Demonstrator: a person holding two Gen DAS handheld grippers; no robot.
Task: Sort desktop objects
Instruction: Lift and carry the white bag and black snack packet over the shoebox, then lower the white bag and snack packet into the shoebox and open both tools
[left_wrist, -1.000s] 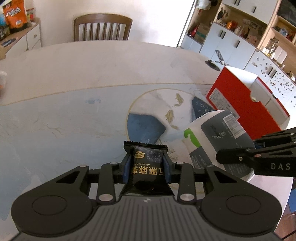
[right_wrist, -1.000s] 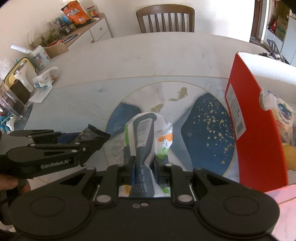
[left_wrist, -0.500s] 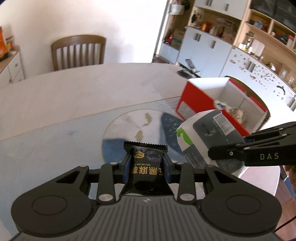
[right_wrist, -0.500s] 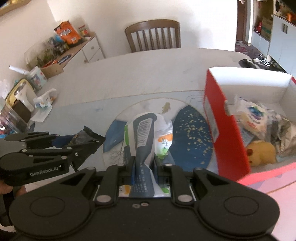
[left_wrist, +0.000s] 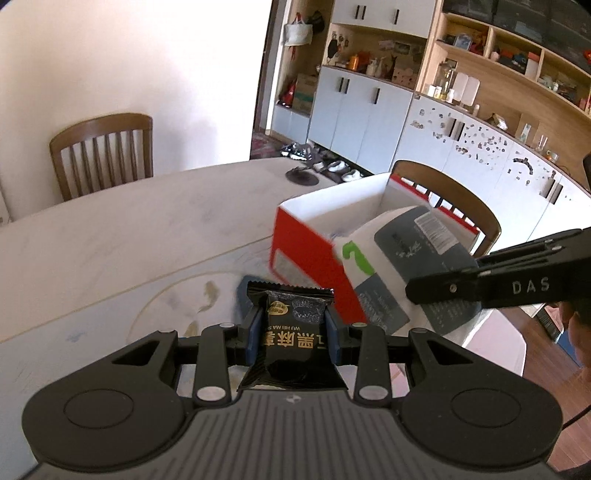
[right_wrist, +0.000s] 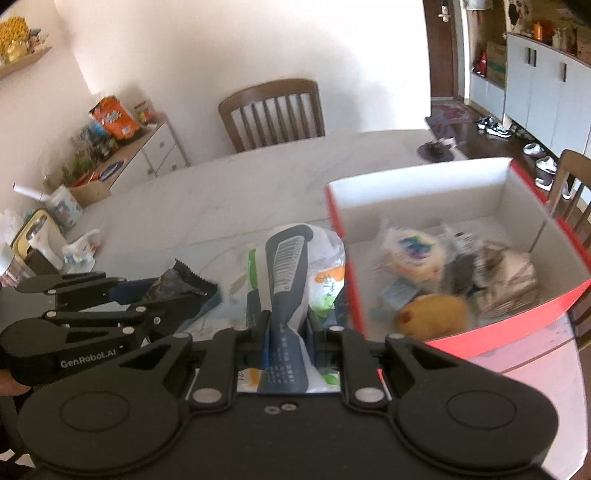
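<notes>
My left gripper (left_wrist: 291, 328) is shut on a small black snack packet (left_wrist: 291, 332) with gold lettering, held above the table. The same packet (right_wrist: 177, 284) shows at the left of the right wrist view, in that gripper's jaws. My right gripper (right_wrist: 286, 330) is shut on a white, grey and green pouch (right_wrist: 295, 280), which the left wrist view shows as the pouch (left_wrist: 399, 266) in front of the box. A red box (right_wrist: 509, 325) with white inside stands open at the right, holding several soft items. Both grippers hang just left of its near wall.
The pale table (left_wrist: 129, 236) carries a blue mat with a fish print (left_wrist: 207, 299). Wooden chairs (left_wrist: 103, 151) stand at the far side and behind the box. A sideboard with snacks (right_wrist: 114, 147) and clutter (right_wrist: 44, 236) lies left. Cabinets (left_wrist: 480, 147) line the right wall.
Both grippers have risen and swung right toward the red box, each keeping its packet. The inside of the box has come into view.
</notes>
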